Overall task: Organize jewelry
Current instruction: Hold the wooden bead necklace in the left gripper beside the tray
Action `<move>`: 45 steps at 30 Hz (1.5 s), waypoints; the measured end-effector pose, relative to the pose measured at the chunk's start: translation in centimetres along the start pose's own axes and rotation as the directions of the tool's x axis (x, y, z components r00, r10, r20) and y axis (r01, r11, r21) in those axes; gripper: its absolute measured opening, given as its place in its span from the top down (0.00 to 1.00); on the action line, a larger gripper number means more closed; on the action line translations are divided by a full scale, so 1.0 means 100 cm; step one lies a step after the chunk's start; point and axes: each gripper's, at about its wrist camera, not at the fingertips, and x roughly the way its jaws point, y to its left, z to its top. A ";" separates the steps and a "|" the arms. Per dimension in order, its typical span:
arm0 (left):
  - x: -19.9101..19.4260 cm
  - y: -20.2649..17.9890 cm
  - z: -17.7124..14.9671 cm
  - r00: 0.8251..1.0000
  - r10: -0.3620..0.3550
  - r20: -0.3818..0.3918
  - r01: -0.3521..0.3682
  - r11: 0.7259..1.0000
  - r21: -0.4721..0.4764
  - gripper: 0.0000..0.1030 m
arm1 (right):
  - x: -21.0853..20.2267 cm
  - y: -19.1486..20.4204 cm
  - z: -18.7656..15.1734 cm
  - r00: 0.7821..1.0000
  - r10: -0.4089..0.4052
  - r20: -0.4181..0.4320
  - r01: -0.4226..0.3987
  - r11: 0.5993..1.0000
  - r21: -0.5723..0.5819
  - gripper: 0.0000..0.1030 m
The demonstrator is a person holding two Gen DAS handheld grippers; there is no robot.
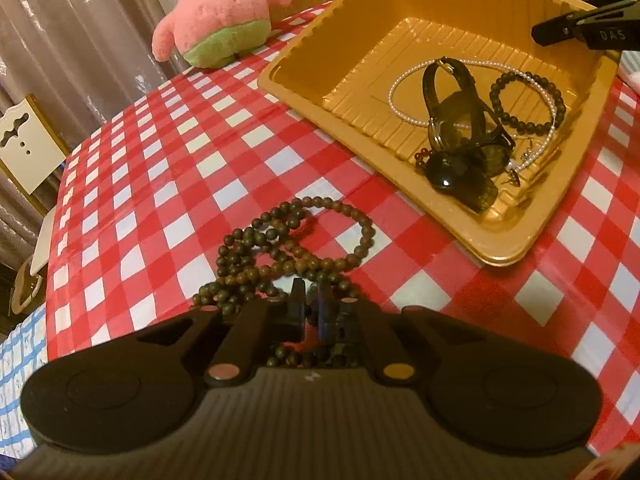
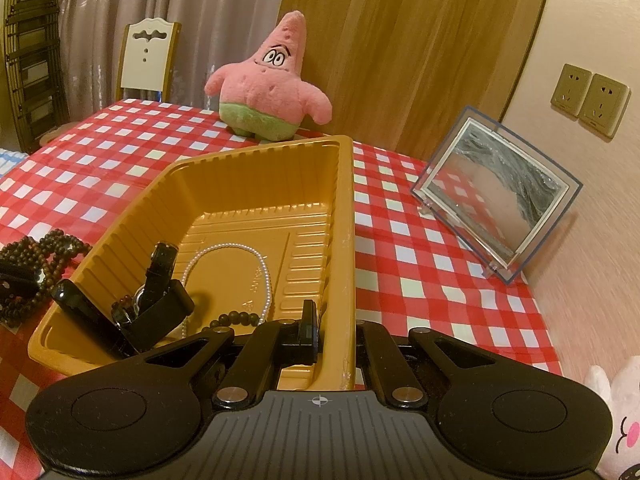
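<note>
A long brown wooden bead necklace (image 1: 296, 236) lies coiled on the red checked tablecloth. My left gripper (image 1: 312, 300) is shut on its near strands. A gold plastic tray (image 1: 400, 16) holds a pearl necklace (image 1: 404, 84), a dark bead bracelet (image 1: 528, 100), a black watch (image 1: 448, 92) and sunglasses (image 1: 460, 168). My right gripper (image 2: 332, 332) is shut on the tray's right wall (image 2: 342, 240), one finger inside, the other outside. The right gripper also shows at the top right of the left wrist view (image 1: 580, 28). The bead necklace also shows in the right wrist view (image 2: 36, 256).
A pink Patrick plush (image 2: 272, 92) stands at the table's far edge behind the tray. A clear-framed picture (image 2: 496, 196) leans by the wall on the right. A white chair (image 2: 148, 60) stands beyond the table. A white plush (image 2: 616, 424) sits at the lower right.
</note>
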 end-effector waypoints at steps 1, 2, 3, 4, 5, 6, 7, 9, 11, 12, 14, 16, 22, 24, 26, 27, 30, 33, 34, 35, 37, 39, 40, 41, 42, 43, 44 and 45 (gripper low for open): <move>0.001 0.001 0.001 1.000 -0.004 -0.001 0.004 1.000 -0.003 0.94 | 0.000 0.001 0.000 1.000 0.000 -0.001 0.000 1.000 0.001 0.97; 0.003 0.002 0.002 1.000 -0.011 -0.006 0.011 1.000 -0.011 0.93 | 0.000 0.000 0.000 1.000 0.000 0.000 0.000 1.000 0.000 0.97; 0.005 0.003 0.003 1.000 -0.014 -0.008 0.014 1.000 -0.020 0.93 | 0.000 0.000 0.000 1.000 0.000 0.000 0.000 1.000 0.000 0.97; 0.006 0.004 0.003 1.000 -0.018 -0.012 0.018 1.000 -0.023 0.92 | 0.000 0.001 0.000 1.000 0.000 0.000 0.000 1.000 0.000 0.97; 0.007 0.004 0.004 1.000 -0.020 -0.010 0.020 0.999 -0.025 0.92 | 0.000 0.000 0.000 1.000 0.000 0.000 0.000 1.000 -0.001 0.97; 0.008 0.005 0.004 1.000 -0.023 -0.010 0.022 0.999 -0.030 0.92 | 0.000 0.000 0.000 1.000 0.000 0.000 0.000 1.000 0.000 0.97; 0.008 0.006 0.005 1.000 -0.026 -0.011 0.026 0.999 -0.039 0.92 | 0.000 0.000 0.000 1.000 0.000 0.000 0.000 1.000 0.000 0.97; 0.009 0.008 0.005 0.999 -0.035 -0.010 0.034 0.998 -0.055 0.93 | 0.000 0.000 0.000 1.000 0.000 0.000 0.000 1.000 0.000 0.97; 0.009 0.010 0.005 0.999 -0.045 -0.008 0.045 0.997 -0.064 0.93 | 0.000 0.000 0.000 1.000 0.000 0.000 0.000 1.000 0.000 0.97; 0.009 0.010 0.005 0.999 -0.046 -0.007 0.046 0.997 -0.065 0.94 | 0.000 0.000 0.000 1.000 0.000 0.000 0.000 1.000 -0.001 0.97; 0.008 0.009 0.005 0.999 -0.041 -0.004 0.041 0.998 -0.056 0.95 | 0.000 0.000 0.000 1.000 0.000 0.000 0.000 1.000 -0.001 0.97; 0.006 0.007 0.005 1.000 -0.030 0.003 0.030 0.998 -0.049 0.99 | 0.000 0.000 0.000 1.000 0.000 0.000 0.000 1.000 -0.001 0.97; -0.011 0.008 0.005 0.999 -0.030 0.040 0.033 0.997 -0.076 1.00 | 0.000 0.001 0.000 1.000 0.000 0.000 0.000 1.000 -0.001 0.97; -0.012 0.009 0.005 0.999 -0.035 0.038 0.038 0.996 -0.079 1.00 | 0.000 0.001 0.000 1.000 0.001 0.000 -0.001 1.000 -0.001 0.97; -0.009 0.009 0.005 0.999 -0.035 0.017 0.036 0.996 -0.082 0.96 | 0.000 0.001 -0.001 1.000 0.001 0.001 -0.001 1.000 -0.001 0.97; -0.007 0.009 0.004 0.999 -0.034 0.010 0.034 0.996 -0.082 0.95 | 0.000 0.001 -0.001 1.000 0.001 0.001 -0.001 1.000 0.000 0.97; -0.004 0.008 0.004 0.999 -0.031 0.004 0.032 0.996 -0.079 0.94 | 0.000 0.001 -0.001 1.000 0.001 0.000 -0.001 1.000 -0.002 0.97; -0.001 0.007 0.004 0.999 -0.033 -0.001 0.033 0.997 -0.070 0.94 | 0.000 0.002 -0.001 1.000 0.002 0.000 -0.002 1.000 -0.001 0.97; 0.001 0.006 0.005 1.000 -0.031 -0.006 0.030 0.997 -0.067 0.94 | 0.000 0.002 -0.001 1.000 0.002 0.001 -0.002 1.000 -0.002 0.97; 0.003 0.007 0.005 0.999 -0.033 -0.011 0.033 0.997 -0.067 0.94 | 0.000 0.002 -0.001 1.000 0.002 0.001 -0.002 1.000 -0.003 0.97; 0.007 0.007 0.006 0.999 -0.036 -0.014 0.035 0.997 -0.070 0.94 | 0.000 0.002 -0.001 1.000 0.002 0.000 -0.002 1.000 -0.001 0.97; 0.008 0.007 0.008 0.999 -0.033 -0.011 0.033 0.997 -0.067 0.94 | 0.000 0.002 -0.001 1.000 0.002 0.000 -0.002 1.000 -0.002 0.97; 0.009 0.007 0.008 0.999 -0.033 -0.010 0.032 0.997 -0.065 0.94 | 0.000 0.001 -0.001 1.000 0.002 0.000 -0.002 1.000 -0.001 0.97; 0.009 0.006 0.008 0.999 -0.034 -0.008 0.033 0.998 -0.060 0.95 | 0.000 0.002 -0.001 1.000 0.002 0.001 -0.002 1.000 -0.001 0.97; 0.010 0.005 0.008 0.999 -0.035 -0.006 0.035 0.998 -0.054 0.96 | 0.000 0.001 -0.001 1.000 0.002 0.000 -0.002 1.000 -0.001 0.97; 0.010 0.005 0.008 0.999 -0.037 -0.006 0.036 0.998 -0.050 0.96 | 0.000 0.001 -0.001 1.000 0.002 0.000 -0.002 1.000 -0.001 0.97; 0.010 0.005 0.009 0.999 -0.036 -0.006 0.036 0.998 -0.047 0.96 | 0.000 0.001 -0.001 1.000 0.002 0.000 -0.002 1.000 -0.001 0.97; 0.010 0.004 0.008 0.999 -0.037 -0.005 0.036 0.998 -0.047 0.96 | 0.000 0.001 -0.001 1.000 0.002 0.000 -0.002 1.000 -0.002 0.97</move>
